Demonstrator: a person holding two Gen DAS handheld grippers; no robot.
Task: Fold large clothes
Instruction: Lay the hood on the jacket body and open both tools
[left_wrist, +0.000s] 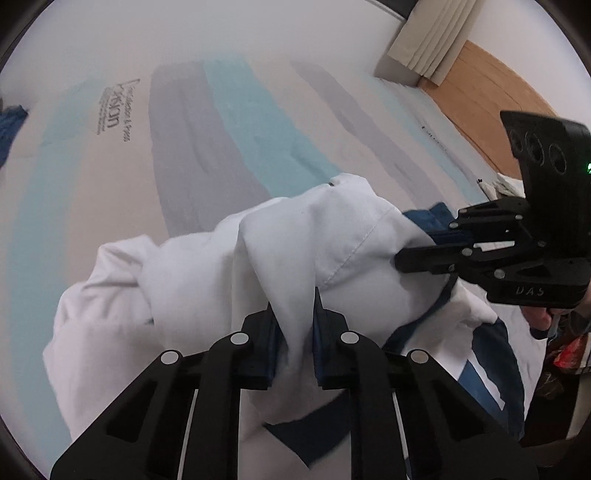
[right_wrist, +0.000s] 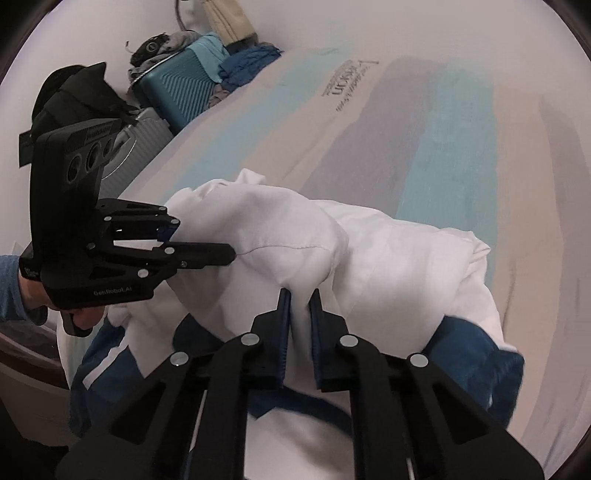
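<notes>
A large white garment with dark blue panels lies bunched on the striped bed; it also shows in the right wrist view. My left gripper is shut on a raised fold of its white cloth. My right gripper is shut on another white fold close by. In the left wrist view the right gripper comes in from the right, its fingers pinched on the cloth. In the right wrist view the left gripper comes in from the left, also on the cloth. The blue parts hang toward me.
The bed cover has grey, teal and beige stripes and printed text. Beige curtains and a wooden floor are at the far right. Teal and grey suitcases with piled clothes stand beside the bed.
</notes>
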